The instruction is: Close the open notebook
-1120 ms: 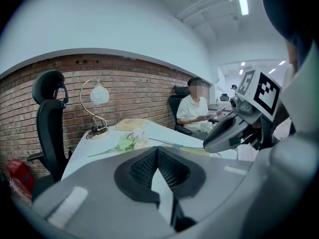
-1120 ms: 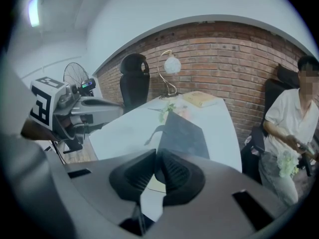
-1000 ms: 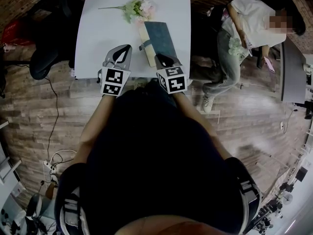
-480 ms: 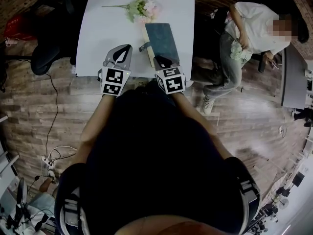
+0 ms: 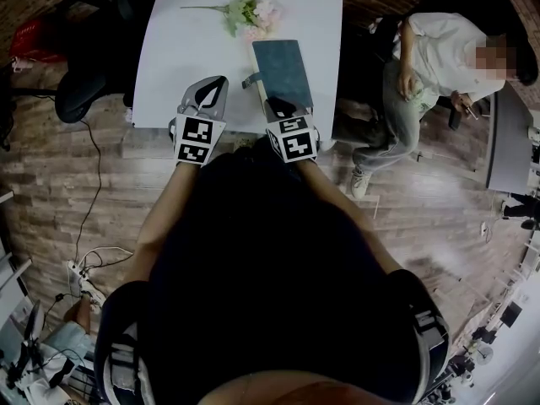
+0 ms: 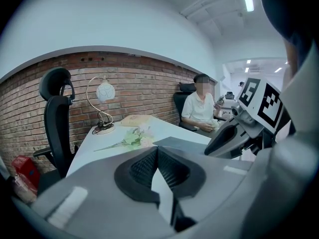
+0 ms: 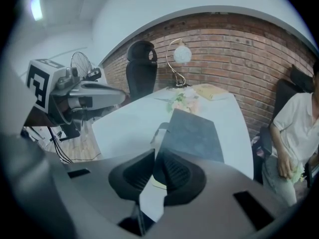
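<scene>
The notebook (image 5: 283, 70) lies on the white table (image 5: 186, 49) with its dark cover flat on top and a strap sticking out at its left side. It also shows in the right gripper view as the notebook (image 7: 192, 133). My right gripper (image 5: 272, 102) sits at its near edge. Its jaws have just been opening and stand a narrow gap apart, with nothing pressed between them (image 7: 153, 153). My left gripper (image 5: 218, 81) hovers over bare table left of the notebook, its tips (image 6: 157, 149) meeting and empty.
A bunch of pale flowers (image 5: 251, 11) lies beyond the notebook, with a desk lamp (image 6: 102, 108) and a tan book (image 7: 212, 90) at the far end. A black office chair (image 5: 84, 83) stands left. A seated person (image 5: 430, 49) is close on the right.
The cream pages that showed left of the dark cover are now covered by it. The right gripper has sunk slightly at the notebook's near edge. The left gripper has kept still.
</scene>
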